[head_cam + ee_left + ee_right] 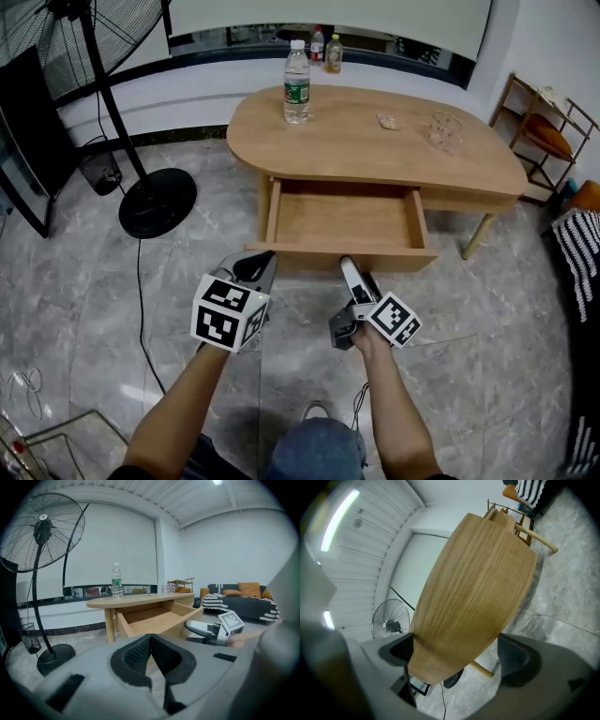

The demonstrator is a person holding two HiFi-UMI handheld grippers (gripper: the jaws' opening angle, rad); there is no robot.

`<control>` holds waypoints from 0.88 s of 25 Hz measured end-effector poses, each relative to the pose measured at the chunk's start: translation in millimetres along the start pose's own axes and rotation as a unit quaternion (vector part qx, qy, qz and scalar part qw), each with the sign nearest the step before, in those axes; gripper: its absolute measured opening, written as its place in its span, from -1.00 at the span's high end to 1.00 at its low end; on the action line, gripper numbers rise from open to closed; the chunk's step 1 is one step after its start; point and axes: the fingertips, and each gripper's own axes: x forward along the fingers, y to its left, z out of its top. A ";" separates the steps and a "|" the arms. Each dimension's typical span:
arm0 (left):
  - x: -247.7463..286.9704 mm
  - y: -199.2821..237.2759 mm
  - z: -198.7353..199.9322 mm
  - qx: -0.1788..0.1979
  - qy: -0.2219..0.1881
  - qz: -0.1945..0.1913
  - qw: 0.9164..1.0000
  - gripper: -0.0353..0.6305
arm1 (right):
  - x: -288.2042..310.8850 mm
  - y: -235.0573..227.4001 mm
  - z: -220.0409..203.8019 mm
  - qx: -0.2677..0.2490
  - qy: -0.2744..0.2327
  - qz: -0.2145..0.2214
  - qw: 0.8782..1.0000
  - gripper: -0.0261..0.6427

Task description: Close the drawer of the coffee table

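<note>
The wooden coffee table (375, 141) has its drawer (342, 255) pulled out toward me, with nothing in it. My right gripper (351, 270) is rolled on its side just in front of the drawer's front panel. In the right gripper view that panel (473, 588) fills the frame close up. There the right gripper (457, 656) has its jaws wide apart and neither pad presses on the wood. My left gripper (261, 265) hovers left of it, short of the drawer. Its pads (140, 651) meet with nothing between them.
A water bottle (296, 82), a glass (443, 131) and a small item (388, 121) stand on the tabletop. A standing fan's base (157, 202) and cable lie on the floor at left. A wooden rack (544, 131) and a striped blanket (581, 253) are at right.
</note>
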 end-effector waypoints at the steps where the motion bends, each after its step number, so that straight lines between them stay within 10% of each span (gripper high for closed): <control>1: -0.1 -1.8 0.8 0.001 0.000 -0.001 1.000 0.87 | -0.6 0.3 -0.3 0.003 0.005 -0.005 1.000 -0.70; 22: -5.1 -1.8 17.2 -0.005 -0.022 0.003 1.000 0.87 | 1.8 17.5 13.7 0.026 0.018 -0.069 0.997 -0.65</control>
